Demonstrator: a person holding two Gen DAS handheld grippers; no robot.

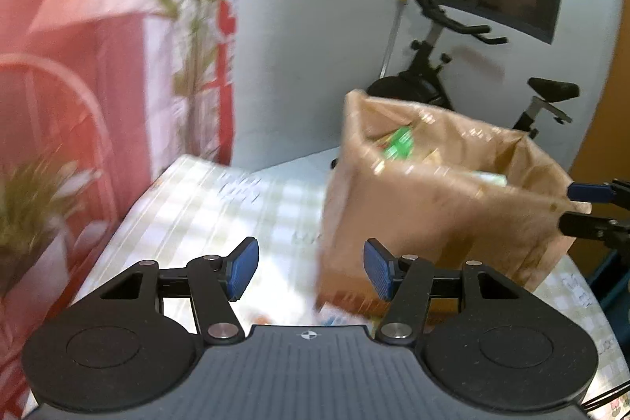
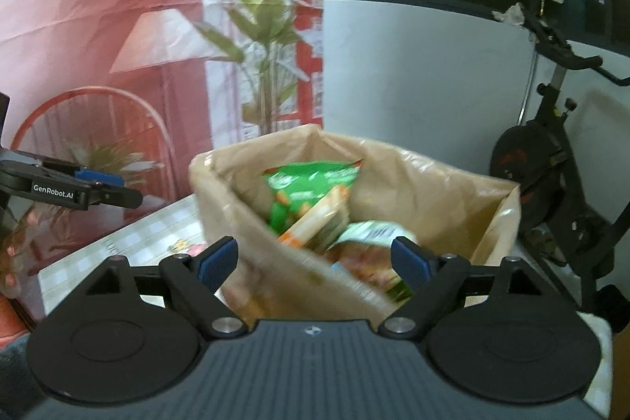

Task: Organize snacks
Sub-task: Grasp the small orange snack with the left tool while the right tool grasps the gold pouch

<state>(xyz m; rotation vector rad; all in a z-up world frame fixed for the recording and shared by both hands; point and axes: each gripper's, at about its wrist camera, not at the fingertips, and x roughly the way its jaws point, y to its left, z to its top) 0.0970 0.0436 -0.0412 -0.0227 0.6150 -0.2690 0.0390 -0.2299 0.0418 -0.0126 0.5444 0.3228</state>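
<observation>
Brown paper bag [image 2: 354, 223], crammed with snack packets [image 2: 311, 191], stands on the table [image 1: 220, 207] just ahead of the right gripper [image 2: 313, 262], whose fingers are held apart and empty. The left gripper [image 1: 311, 268] is likewise spread on nothing, left of the bag; the bag could be tipped if a wall is nudged

Left wrist view looked along its fingers from low over the table [image 1: 236, 207], bag [image 1: 433, 215] close on its right. Right wrist view faced down into the bag [image 2: 393, 176] from very near. Both shared bag, table [image 2: 130, 247], bike [image 1: 433, 65] [image 2: 551, 152], curtain behind.
</observation>
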